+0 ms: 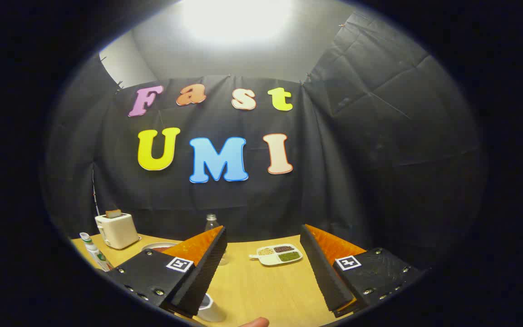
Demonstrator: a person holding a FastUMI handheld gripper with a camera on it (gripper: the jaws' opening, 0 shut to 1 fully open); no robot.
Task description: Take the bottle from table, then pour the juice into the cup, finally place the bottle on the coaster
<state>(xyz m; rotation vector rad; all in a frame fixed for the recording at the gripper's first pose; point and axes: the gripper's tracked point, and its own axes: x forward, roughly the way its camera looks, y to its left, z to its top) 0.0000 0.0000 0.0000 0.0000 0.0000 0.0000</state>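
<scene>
My table (261, 290) spreads low in the frame. My gripper (263, 265) hangs released, holding nothing. The clear bottle (212, 223) stands at lower centre, beyond my left finger; probably rigid, slippery, so I'd grasp mid-body. The cup (209, 309) sits bottom centre.

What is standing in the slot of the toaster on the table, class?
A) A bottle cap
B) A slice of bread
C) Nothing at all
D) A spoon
B: a slice of bread sticks up from the top of the toaster, which stands at the far side of the table, beyond the open tool whose fingers grip nothing.
</scene>
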